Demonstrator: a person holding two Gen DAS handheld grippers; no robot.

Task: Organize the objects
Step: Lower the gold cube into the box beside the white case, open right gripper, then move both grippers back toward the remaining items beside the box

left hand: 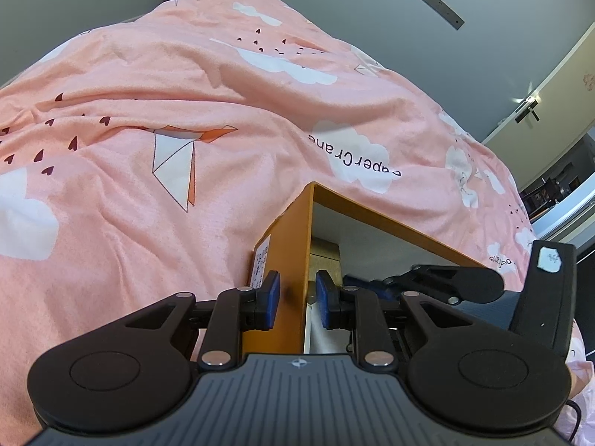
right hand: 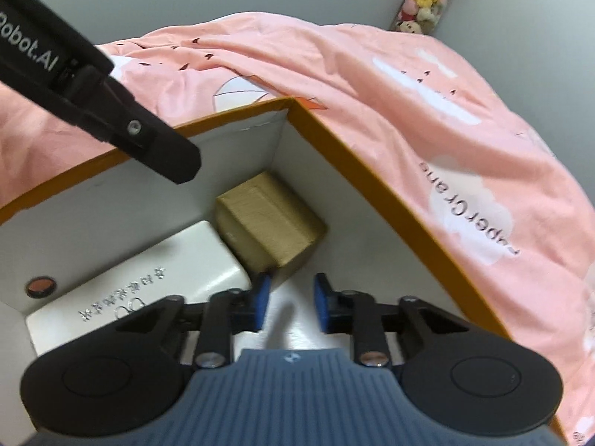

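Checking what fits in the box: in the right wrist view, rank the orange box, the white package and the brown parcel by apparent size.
1. Orange box, which holds both others.
2. White package, partly hidden behind the gripper.
3. Brown parcel.
The package lies nearer the camera, so its lead over the parcel is uncertain.

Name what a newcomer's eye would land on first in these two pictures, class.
First, the pink bedspread with white clouds, filling the background. Next, the orange box with white inside walls resting on it, holding a tan package in its far corner and a white box beside it. The left gripper clamps the box's wall.
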